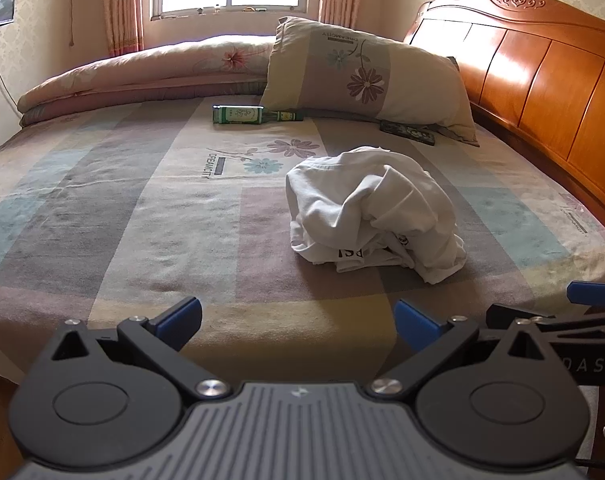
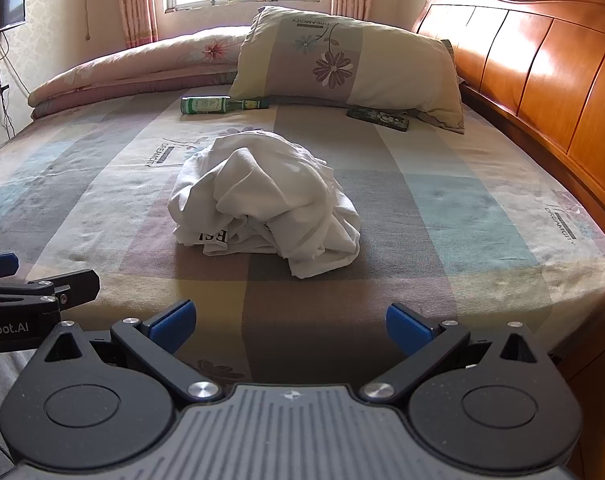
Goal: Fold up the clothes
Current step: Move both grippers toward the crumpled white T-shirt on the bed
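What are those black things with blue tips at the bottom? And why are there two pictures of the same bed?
They are two grabbing tools, one in each of a person's hands. Each has a camera looking out along its two blue fingers, so you get two pictures. One shows the left gripper, the other the right gripper. Both are wide open and hold nothing. On the bed lies a crumpled white shirt, waiting to be folded. Farther back are a green bottle lying on its side, a pillow, a dark flat thing beside it, and a folded quilt.
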The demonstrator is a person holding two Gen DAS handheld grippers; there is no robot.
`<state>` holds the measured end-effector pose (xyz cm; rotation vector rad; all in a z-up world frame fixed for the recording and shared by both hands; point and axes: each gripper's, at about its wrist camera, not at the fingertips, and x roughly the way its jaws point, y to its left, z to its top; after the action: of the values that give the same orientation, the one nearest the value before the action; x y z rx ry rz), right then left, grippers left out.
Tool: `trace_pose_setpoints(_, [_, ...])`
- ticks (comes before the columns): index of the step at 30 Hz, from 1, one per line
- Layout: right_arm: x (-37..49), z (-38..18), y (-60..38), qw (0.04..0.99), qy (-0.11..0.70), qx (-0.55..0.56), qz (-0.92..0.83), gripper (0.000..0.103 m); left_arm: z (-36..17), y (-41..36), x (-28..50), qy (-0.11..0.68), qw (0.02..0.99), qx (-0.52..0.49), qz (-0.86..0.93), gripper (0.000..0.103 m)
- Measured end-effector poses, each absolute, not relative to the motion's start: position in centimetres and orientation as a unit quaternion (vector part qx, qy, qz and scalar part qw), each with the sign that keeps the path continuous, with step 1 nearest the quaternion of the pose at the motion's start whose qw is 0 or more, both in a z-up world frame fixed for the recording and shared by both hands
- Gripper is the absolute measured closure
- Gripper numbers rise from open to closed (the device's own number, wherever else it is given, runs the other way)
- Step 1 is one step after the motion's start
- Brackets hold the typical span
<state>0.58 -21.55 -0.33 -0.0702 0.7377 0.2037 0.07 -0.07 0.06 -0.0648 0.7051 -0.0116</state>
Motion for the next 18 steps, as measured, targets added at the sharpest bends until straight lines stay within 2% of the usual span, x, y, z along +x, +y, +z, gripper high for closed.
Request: trace_pose_setpoints(18, [0.84, -0.3, -21.74, 0.927, 0.36, -0.03, 0.099, 0.0, -0.15, 0.01, 0.3, 0.348, 0.936, -0.041, -0.019, 0.001])
